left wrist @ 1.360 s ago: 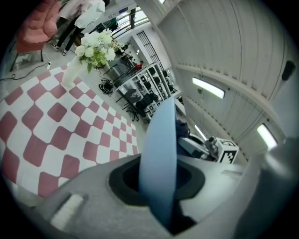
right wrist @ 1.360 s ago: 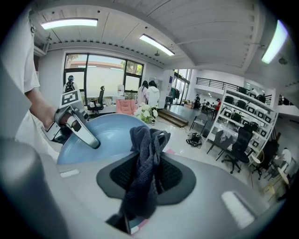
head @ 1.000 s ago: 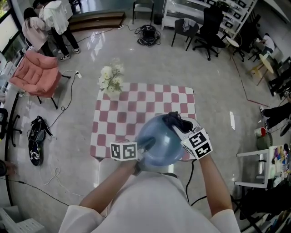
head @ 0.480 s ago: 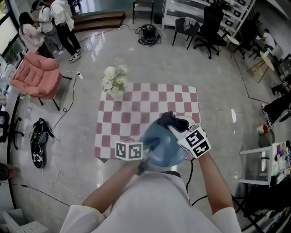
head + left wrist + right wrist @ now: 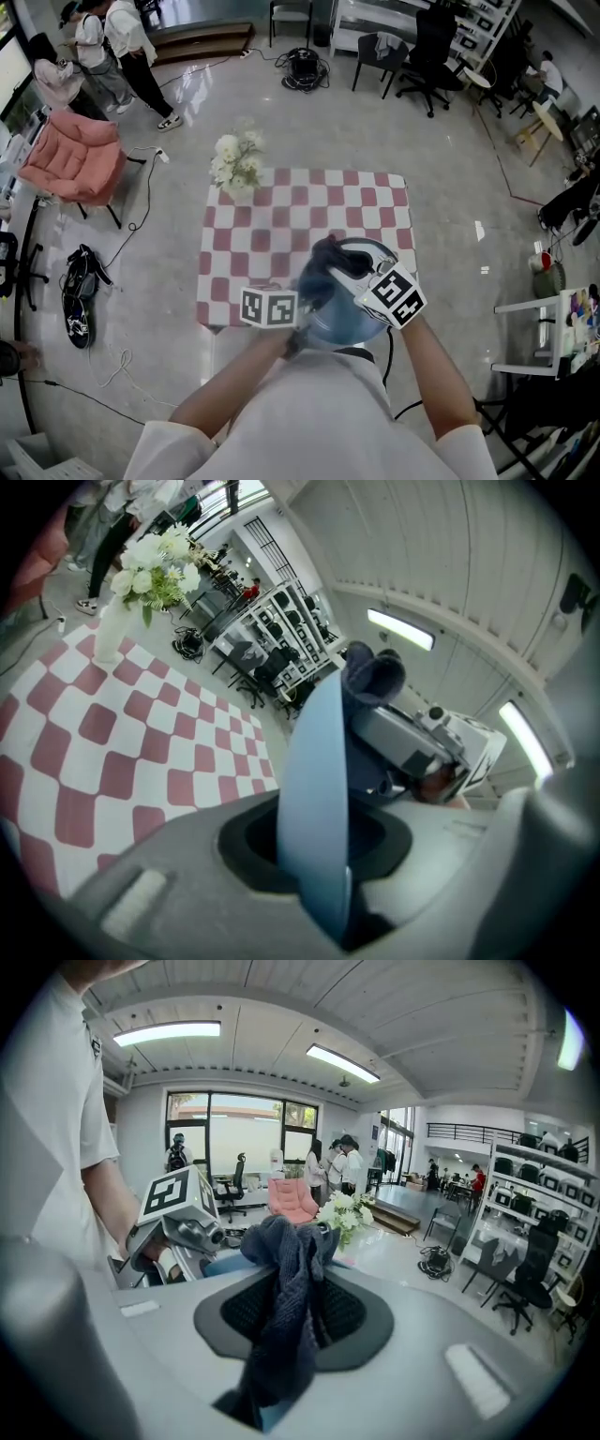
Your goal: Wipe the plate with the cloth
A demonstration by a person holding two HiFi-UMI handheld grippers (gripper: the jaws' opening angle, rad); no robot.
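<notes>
Just below the head camera, both forearms reach forward from white sleeves and meet over the near edge of the checked table (image 5: pixel 281 225). The left gripper (image 5: pixel 298 315) comes in from the left, its jaws pinching the near rim of the pale blue plate (image 5: pixel 330 314), which stands edge-on between them (image 5: pixel 314 789) and is held up off the table. The right gripper (image 5: pixel 337 266) angles in from the right, its jaws clamped on a bunched dark blue knitted cloth (image 5: pixel 281 1307) whose wad lies against the plate's far rim (image 5: pixel 324 252). Beyond, at the table's far left corner, a white vase of white flowers (image 5: pixel 234 167) stands well apart from the plate. Farther off on the glossy floor are a pink armchair (image 5: pixel 75 155), two standing people (image 5: pixel 122 37) and black office chairs (image 5: pixel 417 56).
</notes>
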